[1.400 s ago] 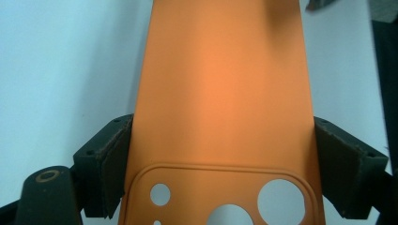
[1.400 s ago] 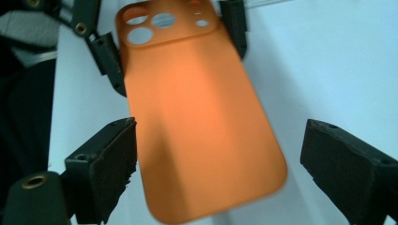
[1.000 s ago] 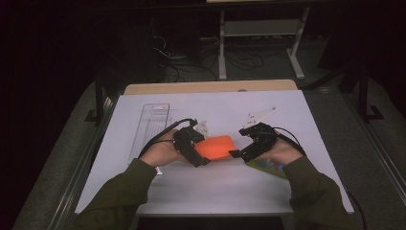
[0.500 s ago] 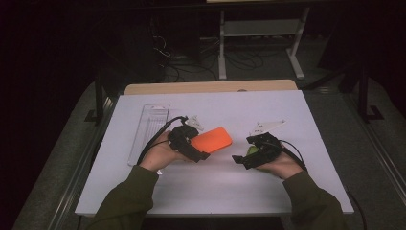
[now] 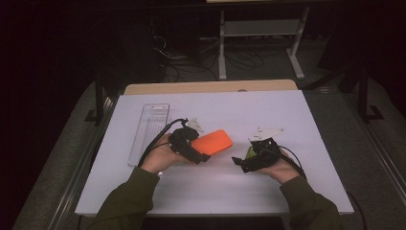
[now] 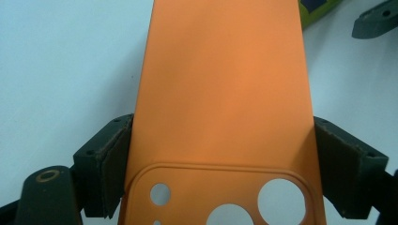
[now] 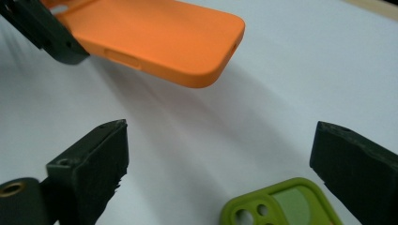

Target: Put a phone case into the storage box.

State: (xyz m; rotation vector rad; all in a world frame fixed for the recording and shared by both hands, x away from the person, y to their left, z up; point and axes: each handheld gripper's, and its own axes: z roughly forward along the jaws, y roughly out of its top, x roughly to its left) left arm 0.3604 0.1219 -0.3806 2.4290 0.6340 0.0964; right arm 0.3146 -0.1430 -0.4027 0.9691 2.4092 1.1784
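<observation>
Gripping the orange phone case at its camera-cutout end, my left gripper had both pads pressed against the case's long edges. I held the case clear of the white table, tilted, with its free end pointing toward my right gripper; its shadow lay on the surface beneath it in the right gripper view. My right gripper's jaws had just been opening and stood wide apart, with nothing clamped between them. A green phone case lay flat on the table just under that gripper, camera cutouts facing up, close beside one jaw. The two cases were apart, not touching. A clear plastic tray lay near the table's left edge, beyond my left hand.
</observation>
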